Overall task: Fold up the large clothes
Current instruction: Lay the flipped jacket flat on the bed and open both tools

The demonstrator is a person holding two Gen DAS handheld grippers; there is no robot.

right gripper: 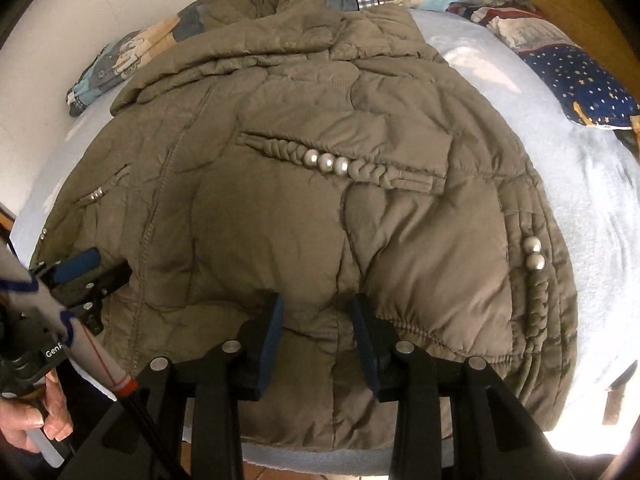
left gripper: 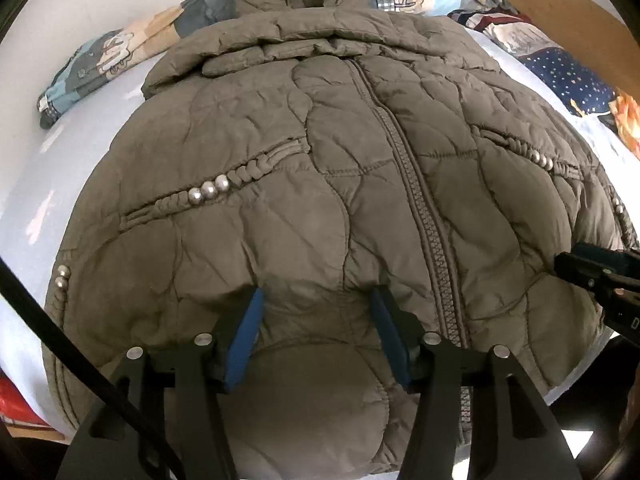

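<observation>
Olive quilted jacket (left gripper: 320, 200) spread on pale-blue bed (right gripper: 580, 208), left gripper (left gripper: 316, 312) and right gripper (right gripper: 316, 316) fingers spread — pinching nothing

A bed (right gripper: 568, 216) with a pale blue fleecy cover carries everything here. Spread flat across most of it lies a quilted olive-brown jacket (left gripper: 280, 184), front side up, its zip closed and running down the middle, collar towards the far end, hem at the near edge of the bed. Rows of silver beads sit on its braided pocket trims. Beyond the collar, at the far end by the white wall, lies a bundled patchwork quilt (left gripper: 100, 60) in blue, beige and check. On the far right lies a dark blue star-printed cloth (right gripper: 592, 88) — crumpled, well apart from the jacket.
</observation>
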